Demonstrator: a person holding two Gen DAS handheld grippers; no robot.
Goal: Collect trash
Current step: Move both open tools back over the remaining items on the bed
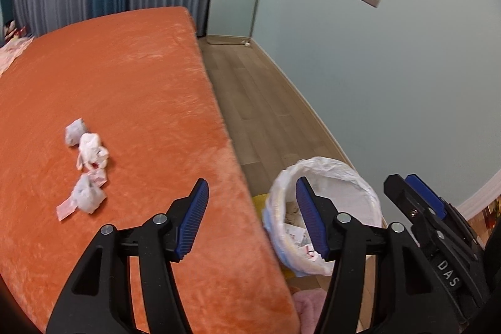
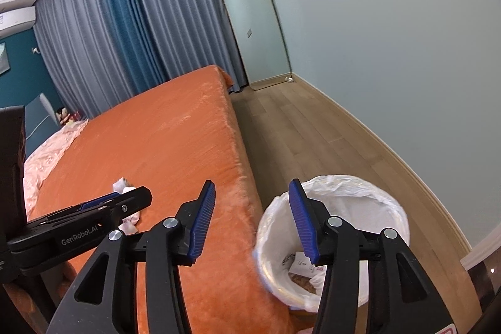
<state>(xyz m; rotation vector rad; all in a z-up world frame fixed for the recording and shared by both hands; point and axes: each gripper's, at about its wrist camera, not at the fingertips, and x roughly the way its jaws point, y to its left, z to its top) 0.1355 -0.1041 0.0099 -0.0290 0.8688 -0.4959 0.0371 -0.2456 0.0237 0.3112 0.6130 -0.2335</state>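
We read "DAS" in white letters on the black body of the right gripper point(image 1: 419, 196) in the left wrist view. We read "GenRobot.AI" in grey on the left gripper point(image 2: 125, 199) in the right wrist view.

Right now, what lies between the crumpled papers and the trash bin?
In the left wrist view, only bare orange blanket separates the crumpled papers from the bed's edge; the trash bin stands beyond.

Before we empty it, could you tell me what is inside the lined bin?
Inside the bin, crumpled paper scraps and brownish bits lie at the bottom; the right gripper hides part of it.
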